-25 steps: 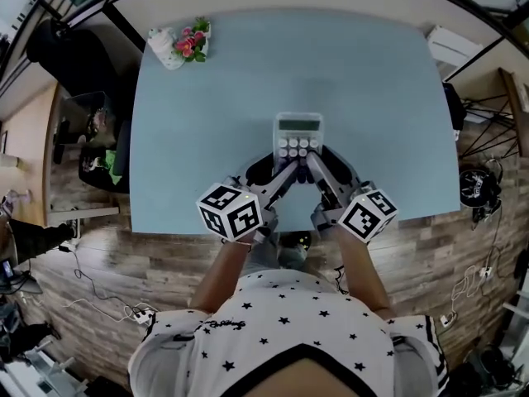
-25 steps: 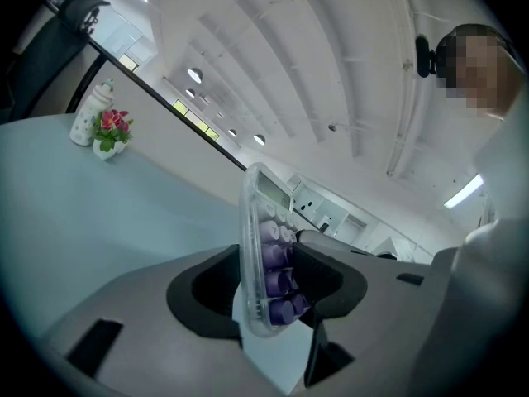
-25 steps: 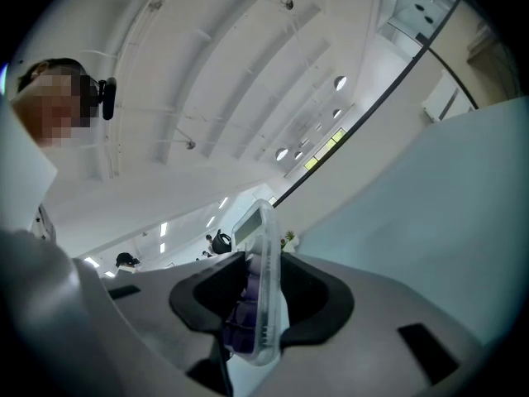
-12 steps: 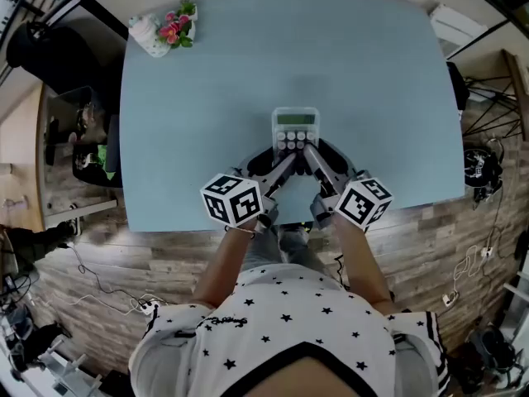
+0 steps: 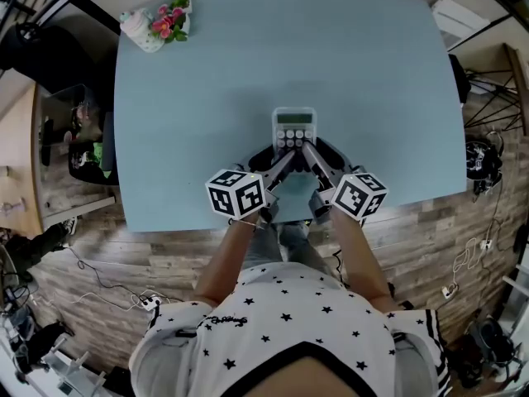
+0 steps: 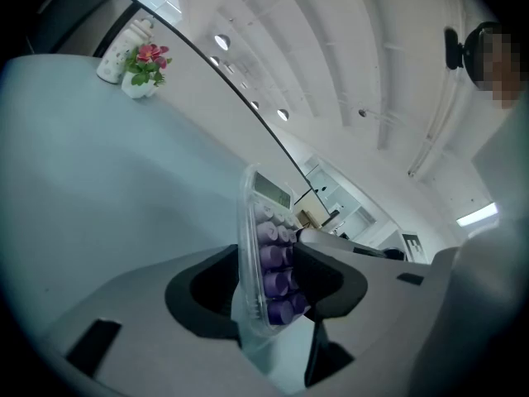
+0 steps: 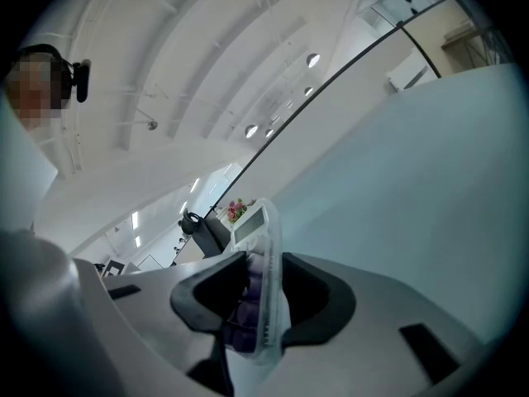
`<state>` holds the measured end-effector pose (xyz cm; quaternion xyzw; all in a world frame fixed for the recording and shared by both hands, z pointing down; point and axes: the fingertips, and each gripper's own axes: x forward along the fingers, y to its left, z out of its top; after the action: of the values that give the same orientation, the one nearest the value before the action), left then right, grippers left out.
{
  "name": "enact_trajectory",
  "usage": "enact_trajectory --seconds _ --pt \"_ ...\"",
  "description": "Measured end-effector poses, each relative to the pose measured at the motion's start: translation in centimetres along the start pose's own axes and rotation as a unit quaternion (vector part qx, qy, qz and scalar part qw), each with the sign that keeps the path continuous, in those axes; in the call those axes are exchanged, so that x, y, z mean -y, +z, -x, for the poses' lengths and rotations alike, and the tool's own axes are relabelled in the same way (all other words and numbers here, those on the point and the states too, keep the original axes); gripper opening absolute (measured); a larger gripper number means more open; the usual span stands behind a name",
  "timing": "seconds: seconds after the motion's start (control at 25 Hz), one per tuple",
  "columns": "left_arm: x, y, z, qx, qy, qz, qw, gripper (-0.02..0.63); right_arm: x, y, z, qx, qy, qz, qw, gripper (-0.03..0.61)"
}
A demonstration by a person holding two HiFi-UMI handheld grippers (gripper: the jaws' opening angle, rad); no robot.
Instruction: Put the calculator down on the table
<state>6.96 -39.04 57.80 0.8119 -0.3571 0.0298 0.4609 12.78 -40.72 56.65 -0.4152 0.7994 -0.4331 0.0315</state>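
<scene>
A white calculator (image 5: pixel 295 127) with a small display and purple keys is held over the near middle of the pale blue table (image 5: pixel 198 81). My left gripper (image 5: pixel 286 157) is shut on its near left corner, and my right gripper (image 5: pixel 307 150) is shut on its near right corner. In the left gripper view the calculator (image 6: pixel 266 255) stands edge-on between the dark pads of the gripper (image 6: pixel 269 281). The right gripper view shows the calculator (image 7: pixel 263 263) clamped the same way in that gripper (image 7: pixel 264 298). Whether it touches the table I cannot tell.
A small white pot of pink flowers (image 5: pixel 157 25) stands at the table's far left corner, also visible as the flower pot (image 6: pixel 139 61). Wooden floor, cables and dark equipment surround the table. The person's torso is close behind the near table edge (image 5: pixel 248 222).
Both grippers have sunk toward the table top with the calculator still clamped between them. The grip looks unchanged.
</scene>
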Motion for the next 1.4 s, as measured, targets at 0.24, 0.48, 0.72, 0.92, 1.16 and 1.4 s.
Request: enact_trajectory --seconds 0.24,0.48,0.72,0.92,1.16,1.4 --pt "-1.4 -0.8 -0.2 -0.021 0.026 -0.008 0.9994 0.216 0.8 -1.2 -0.7 -0.018 -0.017 0.009 1.000 0.120" --pt "-2.2 -1.6 -0.5 -0.044 0.042 -0.009 0.9981 0.216 1.5 -2.0 -1.0 -0.033 -0.029 0.012 0.999 0.121" --pt "-2.8 -2.3 -0.8 -0.058 0.056 -0.013 0.9967 0.218 2.2 -2.8 -1.2 -0.047 -0.041 0.016 0.998 0.121" --pt "-3.2 -3.1 -1.1 -0.069 0.068 -0.015 0.9952 0.219 2.9 -3.4 -1.1 -0.058 -0.052 0.019 0.997 0.123" --pt "-3.5 -3.5 -1.6 -0.083 0.084 -0.029 0.9926 0.221 3.6 -3.7 -1.1 -0.066 -0.063 0.026 0.996 0.124" --pt "-3.8 -3.5 -1.8 -0.088 0.099 -0.043 0.9902 0.227 4.2 -4.0 -1.1 -0.072 -0.077 0.029 0.994 0.128"
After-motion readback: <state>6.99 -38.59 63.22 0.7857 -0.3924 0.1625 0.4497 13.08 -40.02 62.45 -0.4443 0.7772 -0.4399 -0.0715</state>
